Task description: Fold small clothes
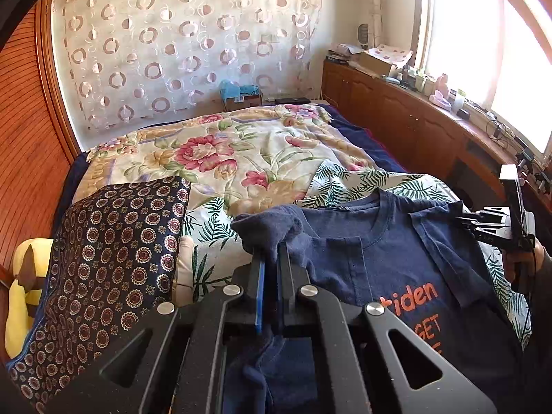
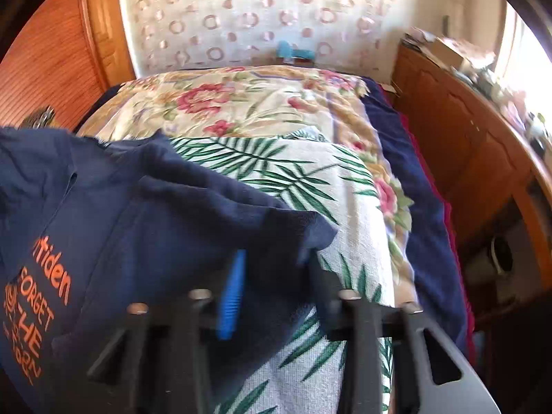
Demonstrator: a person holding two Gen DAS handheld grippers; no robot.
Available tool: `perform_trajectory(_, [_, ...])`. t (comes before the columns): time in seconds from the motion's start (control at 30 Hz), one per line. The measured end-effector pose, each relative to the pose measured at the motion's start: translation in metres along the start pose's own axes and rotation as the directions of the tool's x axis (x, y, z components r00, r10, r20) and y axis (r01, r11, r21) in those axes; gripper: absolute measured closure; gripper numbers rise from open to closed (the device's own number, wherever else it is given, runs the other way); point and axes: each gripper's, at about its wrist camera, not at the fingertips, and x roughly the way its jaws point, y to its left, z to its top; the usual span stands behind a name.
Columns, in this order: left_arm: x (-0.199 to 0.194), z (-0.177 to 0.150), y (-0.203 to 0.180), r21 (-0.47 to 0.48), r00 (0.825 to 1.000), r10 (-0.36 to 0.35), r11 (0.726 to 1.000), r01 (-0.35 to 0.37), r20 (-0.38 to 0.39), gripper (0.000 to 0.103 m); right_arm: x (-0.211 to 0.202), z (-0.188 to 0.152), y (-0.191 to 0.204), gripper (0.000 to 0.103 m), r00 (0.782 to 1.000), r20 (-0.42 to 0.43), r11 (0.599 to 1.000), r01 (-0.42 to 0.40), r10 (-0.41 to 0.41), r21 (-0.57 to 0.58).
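Note:
A small navy T-shirt [image 1: 390,258] with orange lettering is held up over the bed, front facing me. My left gripper [image 1: 270,258] is shut on its left sleeve, and cloth hangs down between the fingers. My right gripper [image 1: 464,222] shows at the right edge of the left wrist view, clamped on the other sleeve. In the right wrist view the right gripper [image 2: 272,258] has navy sleeve cloth of the T-shirt [image 2: 155,220] draped over and between its fingers; the jaws stand fairly wide there, so I cannot tell whether they pinch it.
Below lies a palm-leaf towel [image 2: 310,189] on a floral quilt [image 1: 220,151] on the bed. A dark patterned cushion [image 1: 114,258] and a yellow plush toy [image 1: 24,286] sit at the left. A wooden cabinet [image 1: 407,117] with clutter runs along the right under the window.

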Motion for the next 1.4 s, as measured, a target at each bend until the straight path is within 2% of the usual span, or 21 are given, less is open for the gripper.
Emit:
perform_trajectory(0.03, [-0.003, -0.001, 0.001, -0.006, 1.0, -0.005, 1.0, 0.005, 0.004, 0.097, 0.0, 0.0, 0.003, 0.091, 1.0, -0.001, 1.0, -0.013, 0.013, -0.015])
perform_trajectory(0.13, [-0.012, -0.003, 0.0, -0.018, 1.0, -0.016, 1.0, 0.017, 0.022, 0.097, -0.002, -0.002, 0.009, 0.093, 1.0, 0.008, 0.999, 0.014, -0.014, -0.053])
perform_trajectory(0.27, [-0.027, -0.007, 0.002, -0.029, 0.999, -0.02, 0.999, 0.022, 0.048, 0.097, -0.021, -0.003, 0.007, 0.094, 0.997, 0.079, 1.0, -0.011, 0.013, -0.022])
perform_trajectory(0.43, [-0.056, -0.018, 0.008, -0.057, 0.996, -0.013, 0.998, 0.018, 0.088, 0.097, -0.06, -0.007, 0.006, 0.094, 0.983, 0.18, 0.999, -0.037, 0.036, 0.003])
perform_trajectory(0.63, [-0.092, -0.04, 0.016, -0.093, 0.992, 0.004, 0.996, 0.008, 0.127, 0.097, -0.102, -0.026, 0.016, 0.094, 0.969, 0.239, 0.998, -0.054, 0.055, -0.013])
perform_trajectory(0.87, [-0.137, -0.086, 0.021, -0.109, 0.981, 0.033, 0.994, -0.012, 0.193, 0.097, -0.146, -0.068, 0.03, 0.094, 0.953, 0.296, 0.998, -0.05, 0.058, -0.036])
perform_trajectory(1.07, [-0.149, -0.138, 0.024, -0.141, 0.982, 0.029, 0.99, -0.002, 0.188, 0.097, -0.162, -0.122, 0.043, 0.094, 0.937, 0.343, 0.997, -0.068, 0.073, -0.024])
perform_trajectory(1.17, [-0.154, -0.164, 0.026, -0.155, 0.983, 0.034, 0.988, -0.006, 0.181, 0.097, -0.167, -0.148, 0.049, 0.094, 0.936, 0.344, 0.997, -0.071, 0.073, -0.019])
perform_trajectory(1.4, [-0.187, -0.195, 0.023, -0.182, 0.975, 0.051, 0.983, -0.011, 0.216, 0.097, -0.192, -0.188, 0.053, 0.094, 0.938, 0.343, 0.998, -0.056, 0.057, -0.012])
